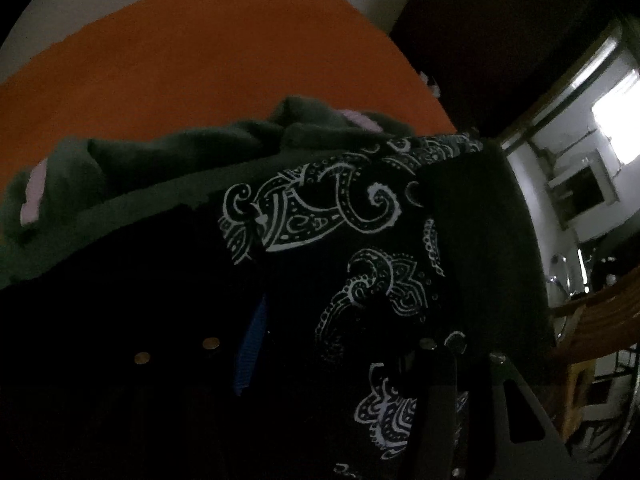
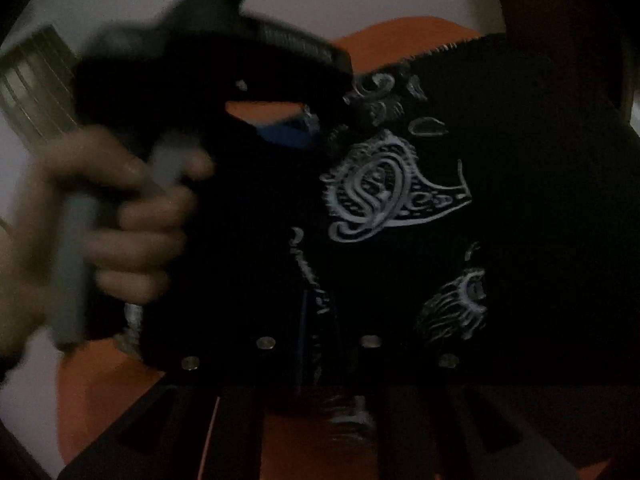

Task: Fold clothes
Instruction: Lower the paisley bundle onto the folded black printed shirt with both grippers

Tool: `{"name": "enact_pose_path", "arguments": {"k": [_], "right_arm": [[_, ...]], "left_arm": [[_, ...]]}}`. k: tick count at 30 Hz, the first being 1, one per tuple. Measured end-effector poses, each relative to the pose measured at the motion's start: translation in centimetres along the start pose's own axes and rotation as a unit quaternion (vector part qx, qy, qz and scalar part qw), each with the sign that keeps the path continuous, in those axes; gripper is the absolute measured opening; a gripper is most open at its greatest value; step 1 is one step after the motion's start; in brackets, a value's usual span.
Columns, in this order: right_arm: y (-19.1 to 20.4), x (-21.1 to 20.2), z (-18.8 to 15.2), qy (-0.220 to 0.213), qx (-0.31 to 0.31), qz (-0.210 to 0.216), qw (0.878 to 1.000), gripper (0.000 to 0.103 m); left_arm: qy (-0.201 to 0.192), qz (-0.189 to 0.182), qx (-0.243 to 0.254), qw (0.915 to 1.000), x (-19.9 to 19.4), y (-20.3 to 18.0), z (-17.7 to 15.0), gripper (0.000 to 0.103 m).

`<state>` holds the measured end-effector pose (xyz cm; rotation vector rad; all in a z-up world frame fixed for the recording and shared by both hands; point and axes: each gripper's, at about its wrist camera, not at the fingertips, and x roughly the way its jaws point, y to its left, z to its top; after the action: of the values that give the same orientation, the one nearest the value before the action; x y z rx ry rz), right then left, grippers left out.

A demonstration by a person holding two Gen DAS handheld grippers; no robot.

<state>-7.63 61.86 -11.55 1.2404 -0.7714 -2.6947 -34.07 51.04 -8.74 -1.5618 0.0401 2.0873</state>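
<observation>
Through the left wrist camera I see the black cloth with a white paisley print [image 1: 360, 248] filling the middle and lower frame, draped close over the lens. My left hand-held gripper [image 1: 344, 364] sits at the bottom in deep shadow; a blue strip [image 1: 250, 356] on one finger and a few metal screw heads show, and the cloth lies across the fingers, but I cannot tell whether they are pinched on it or apart. Behind the cloth lies a crumpled dark green garment with pale pink patches [image 1: 160, 152], resting on an orange surface [image 1: 200, 60]. I can make out no container in this view. Off to the right is a dim room with a bright window [image 1: 616, 120].

Over in the right wrist view, the same paisley cloth [image 2: 400, 192] hangs across the frame, right in front of my right hand-held gripper [image 2: 320, 356], whose dark fingers run up from the bottom edge. The cloth covers their tips, so I cannot tell how wide they stand or whether they grip it. At left, blurred, my left hand [image 2: 120, 224] is wrapped around the grey handle of the other black gripper body [image 2: 208, 64], fingers curled, held upright beside the cloth's left edge. Orange surface [image 2: 400, 36] shows above the cloth and again below it.
</observation>
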Motion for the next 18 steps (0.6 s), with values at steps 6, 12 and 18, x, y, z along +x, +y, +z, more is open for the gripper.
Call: {"name": "enact_pose_path", "arguments": {"k": [6,12,18], "right_arm": [[0.6,-2.4,0.2,-0.005,0.003,-0.011,1.0,0.004],[-3.1,-0.7,0.3,0.026,0.041,-0.069,0.996,0.004],[-7.1,-6.5,2.6,-0.083,0.022,-0.051,0.995,0.005]], "left_arm": [[-0.003,-0.03,0.045,0.9985,-3.2,-2.9,-1.9,0.054],[-0.002,-0.002,0.113,0.9936,-2.0,-6.5,-3.1,0.055],[-0.018,0.031,0.116,0.9925,-1.3,-5.2,-3.6,0.055]]}}
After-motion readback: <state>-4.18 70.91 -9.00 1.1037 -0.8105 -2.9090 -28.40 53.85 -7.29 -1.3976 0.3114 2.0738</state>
